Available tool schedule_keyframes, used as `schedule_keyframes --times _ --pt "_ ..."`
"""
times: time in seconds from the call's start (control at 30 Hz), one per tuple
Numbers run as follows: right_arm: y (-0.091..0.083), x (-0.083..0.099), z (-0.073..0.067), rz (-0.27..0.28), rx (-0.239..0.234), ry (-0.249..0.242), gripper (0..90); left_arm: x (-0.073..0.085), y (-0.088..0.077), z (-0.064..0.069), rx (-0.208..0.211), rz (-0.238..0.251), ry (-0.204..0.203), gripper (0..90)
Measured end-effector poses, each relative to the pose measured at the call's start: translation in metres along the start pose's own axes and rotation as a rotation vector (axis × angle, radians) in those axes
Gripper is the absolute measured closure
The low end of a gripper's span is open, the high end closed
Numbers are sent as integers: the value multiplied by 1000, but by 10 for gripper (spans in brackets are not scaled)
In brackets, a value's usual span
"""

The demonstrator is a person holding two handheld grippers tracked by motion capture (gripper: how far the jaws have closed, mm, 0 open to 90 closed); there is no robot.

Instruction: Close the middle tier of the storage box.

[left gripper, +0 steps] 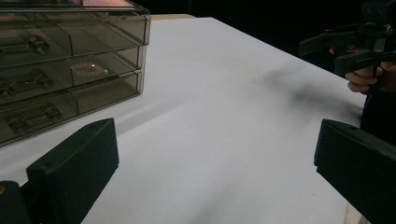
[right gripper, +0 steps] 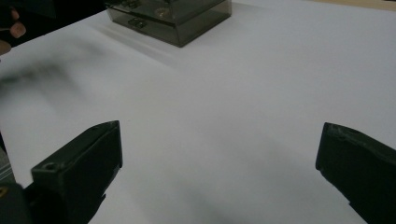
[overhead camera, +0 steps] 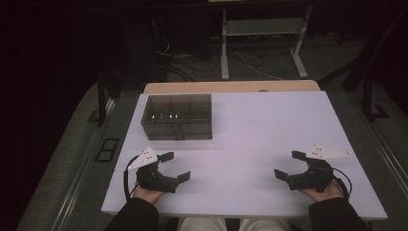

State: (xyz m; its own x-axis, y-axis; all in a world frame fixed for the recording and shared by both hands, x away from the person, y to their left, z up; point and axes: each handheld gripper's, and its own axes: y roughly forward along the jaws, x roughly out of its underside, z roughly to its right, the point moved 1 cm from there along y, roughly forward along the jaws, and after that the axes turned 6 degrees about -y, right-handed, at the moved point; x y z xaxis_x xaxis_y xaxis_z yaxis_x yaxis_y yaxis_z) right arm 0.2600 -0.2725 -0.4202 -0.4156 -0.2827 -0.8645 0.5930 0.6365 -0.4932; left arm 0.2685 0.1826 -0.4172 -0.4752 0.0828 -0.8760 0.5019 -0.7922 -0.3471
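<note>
Black jaws of the left tool (overhead camera: 174,166) stand wide apart with nothing between them, low over the white counter (overhead camera: 250,139), and the right tool (overhead camera: 289,164) is likewise spread wide and empty, well apart from its twin. Ahead of the left tool and near it stands a smoky clear drawer box (overhead camera: 177,116), three drawers stacked, a beaded bracelet (left gripper: 88,69) lying in the middle drawer. From the right tool, that box sits far off, ahead and across the counter.
</note>
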Motion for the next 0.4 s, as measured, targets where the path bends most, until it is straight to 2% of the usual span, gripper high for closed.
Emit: schedule_keyframes --times 0.23,0.4 --pt "-13 11 8 19 35 29 0 0 1 0 4 -7 1 0" --pt "-17 15 8 31 35 34 0 0 0 0 6 -7 1 0"
